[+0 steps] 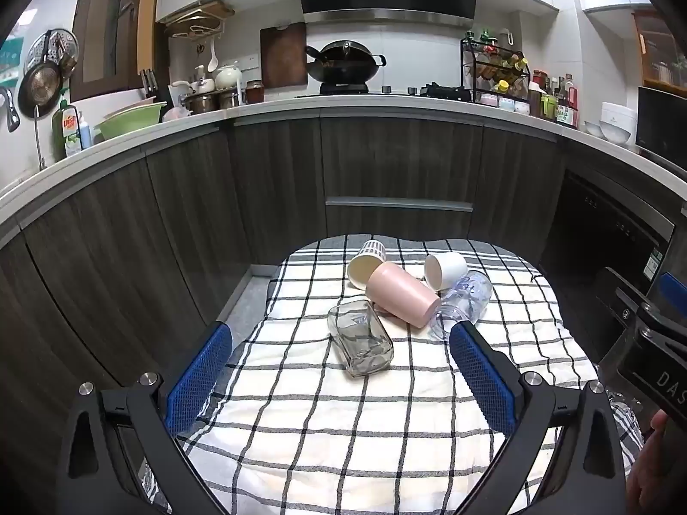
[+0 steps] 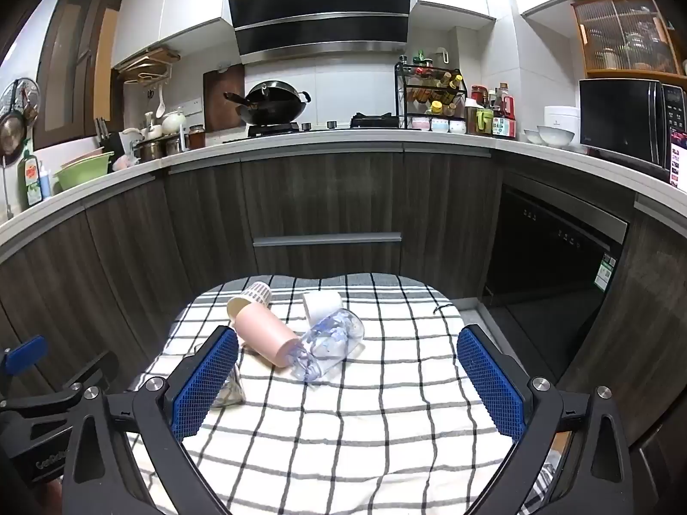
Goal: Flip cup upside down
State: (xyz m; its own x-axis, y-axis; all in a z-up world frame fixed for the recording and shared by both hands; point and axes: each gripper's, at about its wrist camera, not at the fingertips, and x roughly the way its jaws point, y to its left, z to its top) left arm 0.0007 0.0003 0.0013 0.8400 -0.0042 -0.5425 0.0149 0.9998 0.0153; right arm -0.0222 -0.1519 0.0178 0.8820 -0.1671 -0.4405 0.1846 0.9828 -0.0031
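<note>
Several cups lie on their sides in a cluster on a checked cloth (image 1: 326, 420). A square clear glass (image 1: 360, 337) lies nearest. Behind it lie a pink cup (image 1: 401, 294), a striped paper cup (image 1: 365, 262), a white cup (image 1: 444, 269) and a clear printed cup (image 1: 463, 304). My left gripper (image 1: 339, 369) is open and empty, short of the clear glass. My right gripper (image 2: 348, 377) is open and empty, short of the clear printed cup (image 2: 330, 343) and the pink cup (image 2: 268, 337). The square glass (image 2: 232, 390) is mostly hidden behind my right gripper's left finger.
The cloth (image 2: 343, 429) covers a small table that ends just behind the cups. Dark wood cabinets (image 1: 386, 171) and a white kitchen counter (image 1: 386, 107) stand beyond. A dishwasher (image 2: 554, 266) is at the right. The right gripper's body (image 1: 652, 343) shows at the left view's right edge.
</note>
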